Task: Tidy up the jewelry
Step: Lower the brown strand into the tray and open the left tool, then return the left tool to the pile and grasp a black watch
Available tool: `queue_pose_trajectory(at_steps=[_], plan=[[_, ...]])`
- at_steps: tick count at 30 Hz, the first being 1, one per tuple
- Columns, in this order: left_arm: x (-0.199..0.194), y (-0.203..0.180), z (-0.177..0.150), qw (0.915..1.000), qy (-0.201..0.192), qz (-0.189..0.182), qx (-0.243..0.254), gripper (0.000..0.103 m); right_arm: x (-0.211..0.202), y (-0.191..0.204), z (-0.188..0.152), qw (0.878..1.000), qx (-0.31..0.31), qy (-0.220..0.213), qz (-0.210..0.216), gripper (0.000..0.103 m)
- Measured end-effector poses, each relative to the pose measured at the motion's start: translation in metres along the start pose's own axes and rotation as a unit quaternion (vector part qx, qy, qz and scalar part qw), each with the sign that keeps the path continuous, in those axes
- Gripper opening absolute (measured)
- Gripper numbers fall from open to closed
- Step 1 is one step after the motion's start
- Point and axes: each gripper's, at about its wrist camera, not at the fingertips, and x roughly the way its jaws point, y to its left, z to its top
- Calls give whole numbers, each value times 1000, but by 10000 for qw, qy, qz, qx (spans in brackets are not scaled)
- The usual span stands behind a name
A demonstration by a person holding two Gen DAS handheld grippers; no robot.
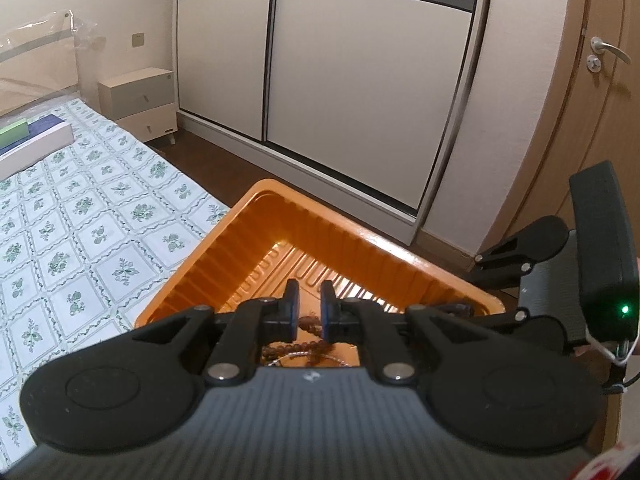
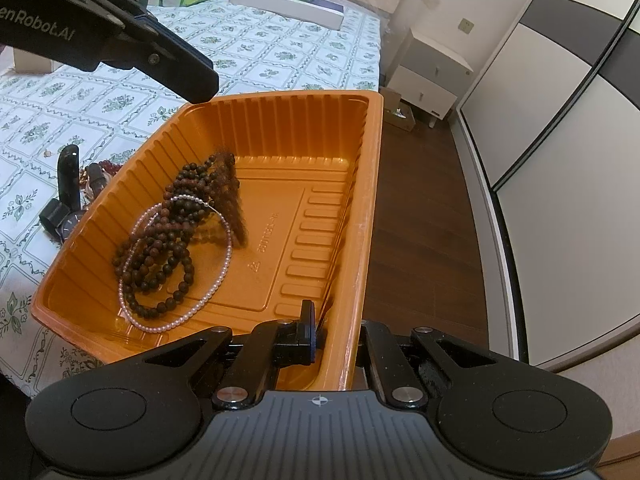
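Observation:
An orange plastic tray (image 2: 364, 208) sits at the edge of the bed. In it lie a dark brown bead necklace (image 2: 172, 248) with a tassel and a white pearl necklace (image 2: 218, 280). My right gripper (image 2: 334, 332) is shut on the tray's near right wall, one finger inside and one outside. My left gripper (image 1: 310, 312) hovers over the tray (image 1: 200, 264) with its jaws a little apart and empty; brown beads (image 1: 296, 346) show below them. It also shows in the right wrist view (image 2: 200, 80) above the tray's far left corner.
Watches and more jewelry (image 2: 76, 196) lie on the floral bedsheet (image 2: 120, 92) left of the tray. Boxes (image 2: 288, 4) lie further up the bed. A nightstand (image 2: 432, 76), a sliding wardrobe (image 1: 320, 80) and wood floor (image 2: 420, 220) are to the right.

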Motion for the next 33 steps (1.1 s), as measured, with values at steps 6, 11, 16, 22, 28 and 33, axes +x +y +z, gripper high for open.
queue_pose_trajectory(at_steps=[6, 11, 16, 22, 28, 33], plan=[[-19, 15, -8, 9997, -142, 215, -16, 11, -1, 1, -1, 10000, 8, -9, -9, 5], [-45, 44, -31, 9970, -233, 711, -211, 14, 0, 1, 0, 10000, 9, -10, -4, 5], [-72, 79, -66, 9896, -200, 1328, -507, 14, 0, 1, 0, 10000, 7, -5, -8, 5], [-94, 108, -112, 9769, -126, 1951, -869, 14, 0, 1, -1, 10000, 10, -6, -11, 5], [-88, 96, -150, 9782, -96, 1820, -996, 18, 0, 1, 0, 10000, 7, 0, -15, 5], [-65, 69, -172, 9901, 93, 1263, -612, 31, 0, 1, 0, 10000, 10, 1, -13, 5]])
